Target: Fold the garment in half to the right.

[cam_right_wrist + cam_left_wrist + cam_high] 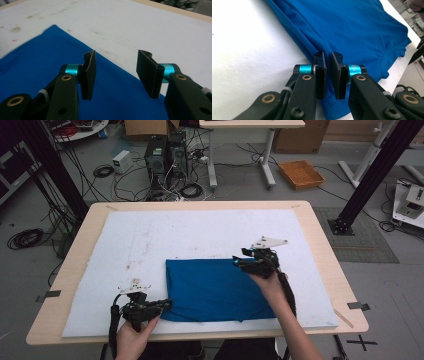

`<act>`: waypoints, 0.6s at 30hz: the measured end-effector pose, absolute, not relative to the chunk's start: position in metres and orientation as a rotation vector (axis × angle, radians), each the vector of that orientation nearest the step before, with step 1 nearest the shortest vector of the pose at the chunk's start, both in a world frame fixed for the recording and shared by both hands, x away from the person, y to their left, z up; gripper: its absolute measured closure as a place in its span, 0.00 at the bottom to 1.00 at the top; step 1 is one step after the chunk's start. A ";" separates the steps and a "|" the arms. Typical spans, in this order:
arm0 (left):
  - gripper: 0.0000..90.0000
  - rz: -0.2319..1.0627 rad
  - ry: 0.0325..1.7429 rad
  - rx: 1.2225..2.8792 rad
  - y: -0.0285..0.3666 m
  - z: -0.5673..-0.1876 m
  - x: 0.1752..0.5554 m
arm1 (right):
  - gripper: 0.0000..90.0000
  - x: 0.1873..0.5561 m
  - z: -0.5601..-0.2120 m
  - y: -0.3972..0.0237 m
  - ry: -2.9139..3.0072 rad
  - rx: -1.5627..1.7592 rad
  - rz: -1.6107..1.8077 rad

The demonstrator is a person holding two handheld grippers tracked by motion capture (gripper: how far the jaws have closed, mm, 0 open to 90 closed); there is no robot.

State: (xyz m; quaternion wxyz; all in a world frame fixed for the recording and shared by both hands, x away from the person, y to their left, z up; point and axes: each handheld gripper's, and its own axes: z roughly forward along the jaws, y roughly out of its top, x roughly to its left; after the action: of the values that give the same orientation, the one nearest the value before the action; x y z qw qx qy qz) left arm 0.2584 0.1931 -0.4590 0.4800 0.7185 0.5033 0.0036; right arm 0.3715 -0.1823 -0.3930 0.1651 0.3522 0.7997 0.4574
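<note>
Blue cotton T-shirt (212, 290), folded into a rectangle, lies on the white-padded surface (150, 240); my left tool (327, 75) pinches its near-left corner, my right tool (116, 72) hangs open over its far-right edge, another fold apparently left

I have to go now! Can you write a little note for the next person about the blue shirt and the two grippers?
Left gripper: nearly shut, pinching the folded blue shirt at its near left corner.
Right gripper: open, hovering over the shirt's far right edge, holding nothing.
Shirt lies folded on the white mat, neckline toward the near edge.
Done: shirt folded once or more.
Left: probably grip the far edge and make the next fold.
</note>
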 end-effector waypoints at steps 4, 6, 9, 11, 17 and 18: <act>0.92 0.007 1.225 1.755 0.194 -0.459 0.258 | 0.58 0.380 -0.391 -0.152 2.327 0.975 1.335; 0.92 0.009 1.225 1.753 0.194 -0.460 0.258 | 0.60 0.389 -0.392 -0.120 2.382 0.923 1.323; 0.92 0.005 1.229 1.749 0.195 -0.460 0.258 | 0.62 0.393 -0.393 -0.100 2.410 0.902 1.339; 0.92 0.003 1.235 1.742 0.195 -0.461 0.258 | 0.64 0.402 -0.397 -0.070 2.459 0.876 1.329; 0.92 0.008 1.229 1.748 0.197 -0.462 0.259 | 0.68 0.414 -0.405 -0.028 2.526 0.857 1.313; 0.92 0.006 1.231 1.745 0.197 -0.462 0.259 | 0.71 0.417 -0.408 -0.015 2.547 0.852 1.287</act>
State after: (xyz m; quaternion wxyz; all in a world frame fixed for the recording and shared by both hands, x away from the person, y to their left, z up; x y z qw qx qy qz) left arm 0.2589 0.1968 -0.4618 0.4822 0.7159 0.5049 0.0025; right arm 0.4174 -0.0146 -0.4084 0.0816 0.2852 0.8524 0.4307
